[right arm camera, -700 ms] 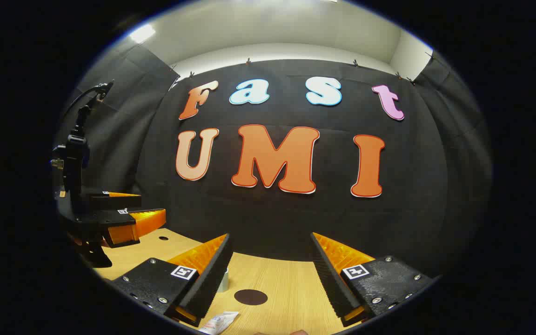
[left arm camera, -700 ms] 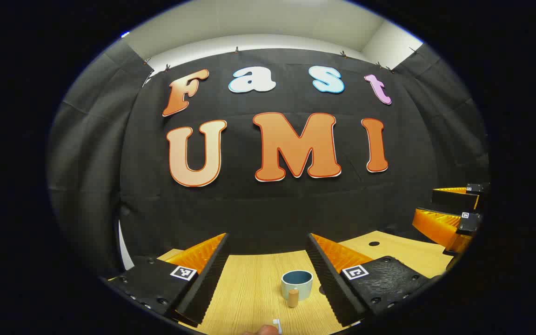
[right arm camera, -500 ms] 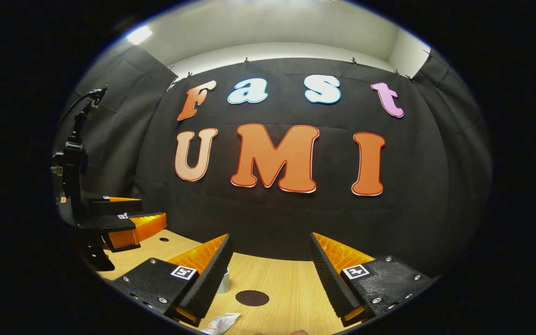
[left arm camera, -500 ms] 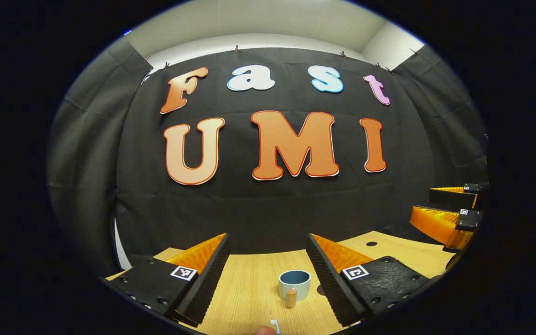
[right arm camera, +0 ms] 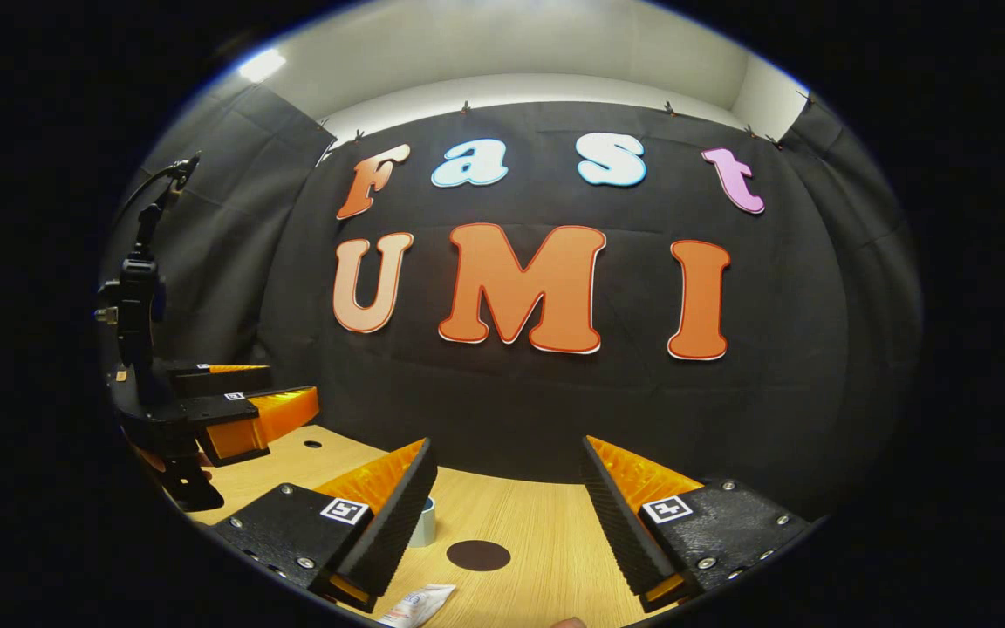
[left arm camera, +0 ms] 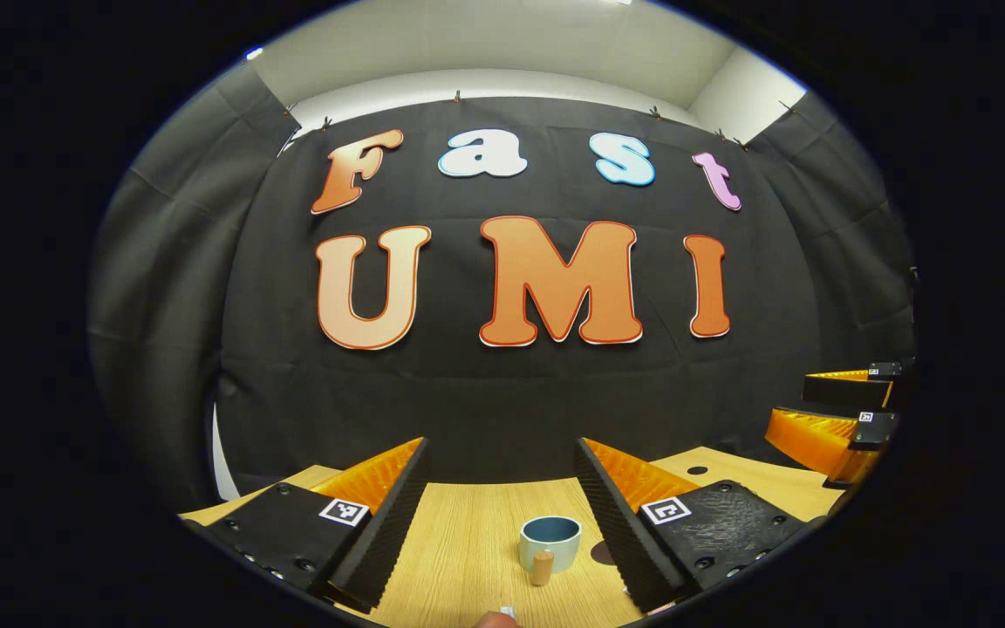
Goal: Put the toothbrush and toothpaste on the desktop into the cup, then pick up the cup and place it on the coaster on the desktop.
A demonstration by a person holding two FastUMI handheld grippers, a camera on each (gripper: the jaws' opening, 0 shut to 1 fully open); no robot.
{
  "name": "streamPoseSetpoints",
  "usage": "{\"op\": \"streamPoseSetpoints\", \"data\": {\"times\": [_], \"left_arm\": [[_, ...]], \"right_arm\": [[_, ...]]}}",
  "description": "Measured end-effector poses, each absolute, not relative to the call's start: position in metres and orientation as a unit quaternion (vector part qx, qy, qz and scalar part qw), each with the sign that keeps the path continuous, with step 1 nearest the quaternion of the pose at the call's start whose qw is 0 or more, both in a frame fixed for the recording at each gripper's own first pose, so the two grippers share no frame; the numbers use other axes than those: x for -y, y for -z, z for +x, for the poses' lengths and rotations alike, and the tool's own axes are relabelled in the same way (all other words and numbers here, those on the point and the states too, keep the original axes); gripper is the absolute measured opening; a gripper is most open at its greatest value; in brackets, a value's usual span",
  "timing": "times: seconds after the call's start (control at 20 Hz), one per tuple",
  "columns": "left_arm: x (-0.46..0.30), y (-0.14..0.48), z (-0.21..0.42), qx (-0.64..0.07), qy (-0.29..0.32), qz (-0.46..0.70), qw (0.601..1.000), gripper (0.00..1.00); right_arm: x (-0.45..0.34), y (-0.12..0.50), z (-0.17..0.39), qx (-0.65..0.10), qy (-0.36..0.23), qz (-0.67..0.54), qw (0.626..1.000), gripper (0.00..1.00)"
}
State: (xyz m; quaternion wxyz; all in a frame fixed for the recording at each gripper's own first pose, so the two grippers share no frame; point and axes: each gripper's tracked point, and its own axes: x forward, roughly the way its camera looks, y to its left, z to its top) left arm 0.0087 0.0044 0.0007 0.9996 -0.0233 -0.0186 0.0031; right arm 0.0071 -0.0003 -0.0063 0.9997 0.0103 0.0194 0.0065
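In the left gripper view, the left gripper (left arm camera: 502, 488) hangs above the wooden desktop (left arm camera: 468, 558) with its two fingers spread wide and nothing between them. Framed in that gap stands the cup (left arm camera: 550, 539), pale outside and blue inside, upright on the wood, with a stubby wooden handle (left arm camera: 542, 567) on its near side. Just right of the cup, a dark sliver of the coaster (left arm camera: 600, 552) peeks out from behind the right finger. At the bottom edge a small white tip of the toothbrush (left arm camera: 507, 612) shows, nearer the camera than the cup — too little of it to tell how it lies. Far right, the right gripper (left arm camera: 843, 410) sits over the desktop's edge, its fingers parted. In the right gripper view, the right gripper (right arm camera: 502, 488) is likewise released, fingers wide apart over bare wood. Between them lies the round dark coaster (right arm camera: 478, 555), flat on the desktop (right arm camera: 546, 541). The cup (right arm camera: 423, 523) stands to its left, half hidden behind the left finger. The toothpaste (right arm camera: 415, 604) tube lies flat near the bottom edge — in front of the coaster and apart from it. At far left the left gripper (right arm camera: 241, 406) hovers, its fingers parted.
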Motion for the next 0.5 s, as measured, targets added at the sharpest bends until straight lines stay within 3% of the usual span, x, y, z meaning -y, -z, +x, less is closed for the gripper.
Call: {"op": "streamPoseSetpoints", "data": {"times": [0.2, 0.5], "left_arm": [[-0.005, 0.009, 0.012, -0.005, 0.001, -0.018, 1.000, 0.97], [0.000, 0.060, 0.016, -0.108, 0.015, -0.016, 0.994, 0.98]], "right_arm": [[0.001, 0.015, 0.006, -0.042, -0.007, 0.012, 0.999, 0.98], [-0.014, 0.056, 0.002, -0.125, -0.027, 0.011, 0.992, 0.96]]}}
